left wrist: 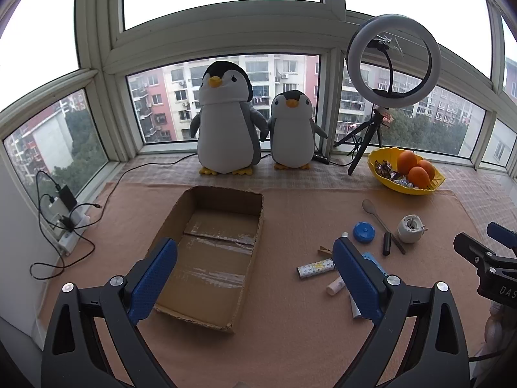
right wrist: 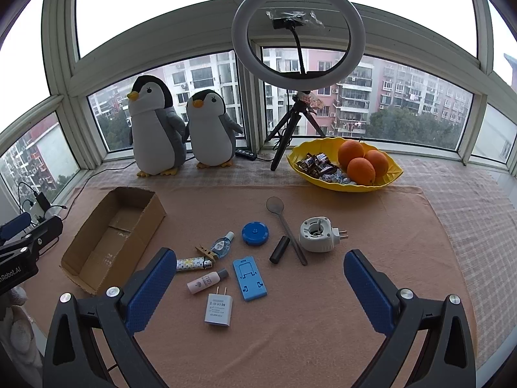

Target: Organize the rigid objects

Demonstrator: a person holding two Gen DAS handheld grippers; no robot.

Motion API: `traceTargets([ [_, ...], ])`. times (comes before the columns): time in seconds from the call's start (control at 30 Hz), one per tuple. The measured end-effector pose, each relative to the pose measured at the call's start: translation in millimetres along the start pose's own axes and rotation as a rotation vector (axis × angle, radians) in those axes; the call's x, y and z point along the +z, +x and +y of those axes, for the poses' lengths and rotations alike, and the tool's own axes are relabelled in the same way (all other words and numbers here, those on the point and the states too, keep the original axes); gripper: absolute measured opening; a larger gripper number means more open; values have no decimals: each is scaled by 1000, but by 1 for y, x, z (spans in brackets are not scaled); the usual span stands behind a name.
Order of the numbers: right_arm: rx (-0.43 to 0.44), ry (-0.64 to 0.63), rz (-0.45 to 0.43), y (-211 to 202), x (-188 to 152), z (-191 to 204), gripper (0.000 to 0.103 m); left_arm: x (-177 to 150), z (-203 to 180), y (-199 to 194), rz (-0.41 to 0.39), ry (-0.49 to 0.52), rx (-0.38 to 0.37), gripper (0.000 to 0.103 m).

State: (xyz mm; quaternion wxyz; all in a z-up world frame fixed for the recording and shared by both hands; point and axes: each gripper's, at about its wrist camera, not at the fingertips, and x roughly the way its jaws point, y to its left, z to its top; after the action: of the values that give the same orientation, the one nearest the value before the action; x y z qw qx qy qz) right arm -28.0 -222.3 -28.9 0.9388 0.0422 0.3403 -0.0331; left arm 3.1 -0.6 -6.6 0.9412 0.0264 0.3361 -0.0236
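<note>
An empty cardboard box (left wrist: 223, 200) (right wrist: 152, 208) lies on the peach cloth. To its right lie small items: a blue round case (right wrist: 255, 233), a wooden spoon (right wrist: 284, 226), a black tube (right wrist: 279, 249), a white plug-in device (right wrist: 315, 234), a blue phone stand (right wrist: 249, 278), a white charger (right wrist: 218, 308), a small pink bottle (right wrist: 206, 282), a patterned tube (right wrist: 190, 264), a clothespin (right wrist: 205, 252) and a sanitizer bottle (right wrist: 222, 245). My left gripper (left wrist: 255, 278) hovers open over the box. My right gripper (right wrist: 258, 286) hangs open above the items, holding nothing.
Two plush penguins (left wrist: 229, 119) (left wrist: 292, 131) stand at the window. A ring light on a tripod (right wrist: 299, 35) and a yellow bowl (right wrist: 381, 186) of oranges and candy sit at the back right. A power strip with cables (left wrist: 64, 223) lies at the left edge.
</note>
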Motion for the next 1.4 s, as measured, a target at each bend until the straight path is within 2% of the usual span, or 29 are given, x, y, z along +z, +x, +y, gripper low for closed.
traceTargets([
  [0.43, 9, -3, 20, 6, 3, 2, 102, 1, 13, 10, 14, -26, 23, 97],
  [0.7, 14, -2, 32, 11, 3, 1, 102, -8, 55, 28, 51, -87, 101, 97],
  [0.9, 16, 3, 44, 19, 1, -6, 102, -25, 108, 56, 120, -169, 208, 97],
  [1.07, 7, 11, 55, 25, -2, -16, 102, -45, 147, 87, 199, -229, 293, 93],
  [1.17, -5, 12, 47, 27, -5, -25, 102, -59, 162, 108, 253, -255, 316, 92],
  [1.3, -26, 6, 52, 33, -10, -37, 102, -74, 172, 128, 317, -283, 329, 82],
  [1.37, -28, 9, 61, 38, -14, -44, 102, -79, 175, 137, 341, -297, 319, 81],
  [1.4, -33, 10, 71, 41, -16, -48, 102, -81, 175, 141, 351, -301, 316, 77],
])
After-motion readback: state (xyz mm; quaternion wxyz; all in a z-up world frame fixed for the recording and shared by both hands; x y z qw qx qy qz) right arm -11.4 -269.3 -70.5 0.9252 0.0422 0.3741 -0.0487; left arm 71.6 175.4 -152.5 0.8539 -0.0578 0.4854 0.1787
